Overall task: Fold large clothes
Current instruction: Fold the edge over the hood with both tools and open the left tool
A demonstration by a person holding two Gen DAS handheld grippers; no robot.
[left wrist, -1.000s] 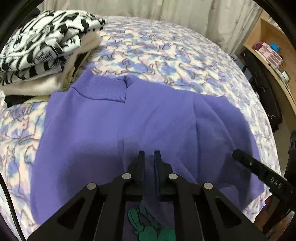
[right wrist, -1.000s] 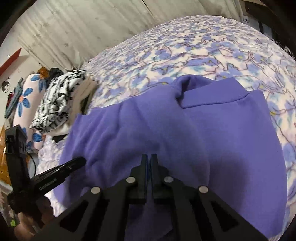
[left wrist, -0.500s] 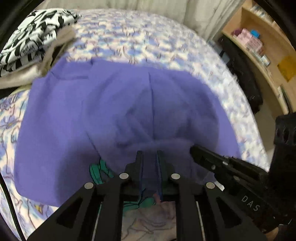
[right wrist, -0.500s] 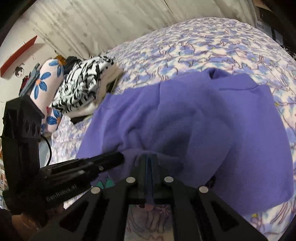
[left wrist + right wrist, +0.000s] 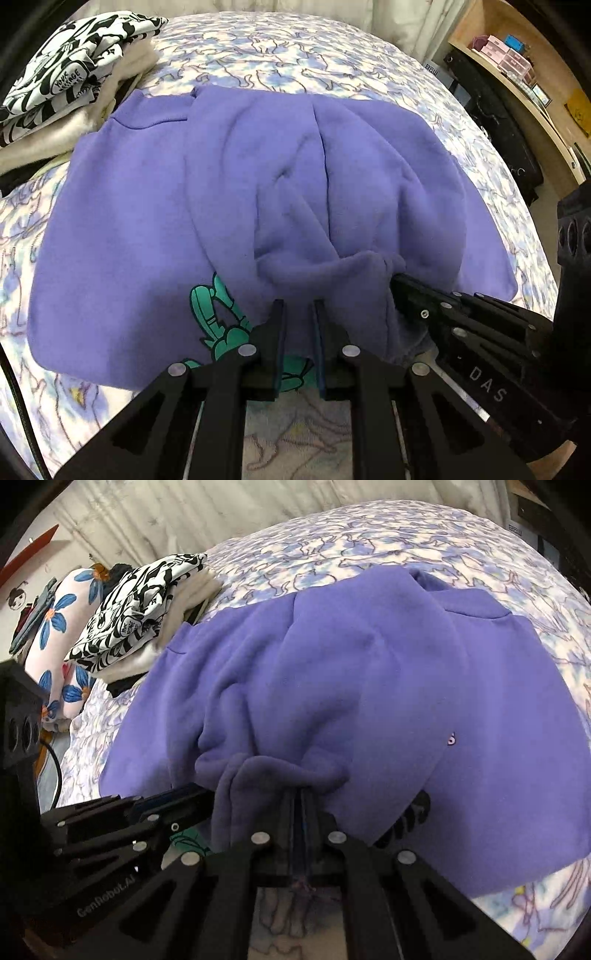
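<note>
A large purple sweatshirt with a green print lies on the patterned bed; it also shows in the right wrist view. Its near edge is lifted and bunched into a fold. My left gripper is shut on that bunched purple fabric. My right gripper is shut on the same bunched edge; in the left wrist view it sits just to the right of the left one. The two grippers are close together above the near side of the sweatshirt.
A stack of folded clothes with a black-and-white top piece lies at the far left of the bed. A floral pillow is beyond it. A wooden shelf and dark bag stand to the right.
Both grippers have pulled back toward the near edge, lifting and bunching the sweatshirt's near edge. The green print has come into view. The grippers have drawn closer together.
</note>
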